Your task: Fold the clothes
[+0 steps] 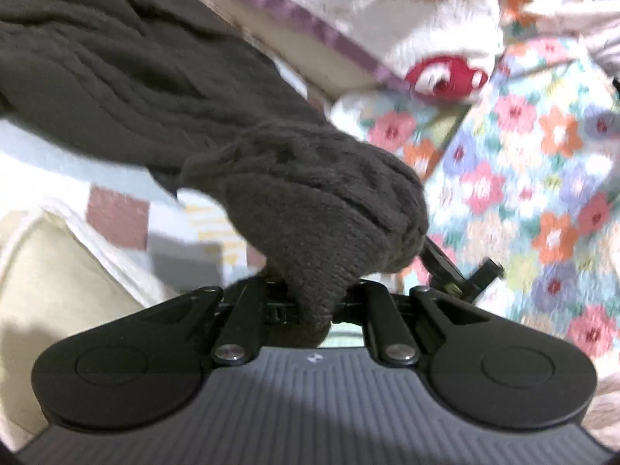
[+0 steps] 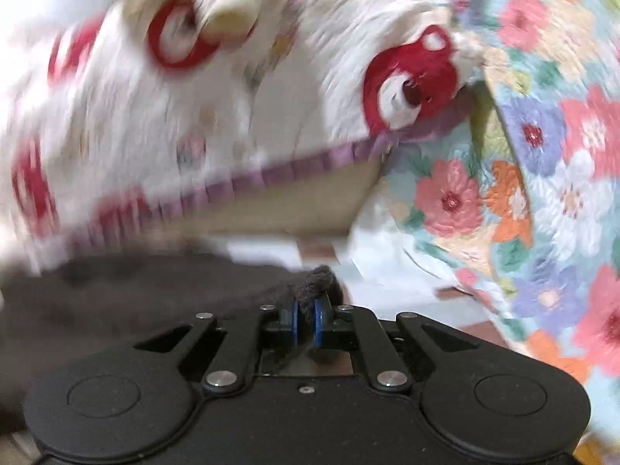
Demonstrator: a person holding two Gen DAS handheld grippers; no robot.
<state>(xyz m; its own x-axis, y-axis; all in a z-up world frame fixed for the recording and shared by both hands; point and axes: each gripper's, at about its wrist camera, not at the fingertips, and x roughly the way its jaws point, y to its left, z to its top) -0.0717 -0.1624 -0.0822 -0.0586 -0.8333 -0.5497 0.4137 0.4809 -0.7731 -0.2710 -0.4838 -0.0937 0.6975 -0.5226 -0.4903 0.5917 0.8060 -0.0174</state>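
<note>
A dark brown knitted garment [image 1: 128, 73] runs from the upper left of the left wrist view down to my left gripper [image 1: 314, 306]. That gripper is shut on a bunched fold of the knit, which drapes over both fingers and hides them. In the right wrist view the same dark garment [image 2: 116, 302] lies blurred at the lower left. My right gripper [image 2: 308, 323] is shut on its fuzzy edge, and the knit sticks up between the blue pads [image 2: 296, 321].
A white fleece blanket [image 2: 201, 108] with red bear prints and a purple trim lies behind the garment. A floral quilt [image 2: 542, 178] fills the right side. A cream cushion [image 1: 58, 279] sits at the lower left, beside a patchwork sheet [image 1: 116, 217].
</note>
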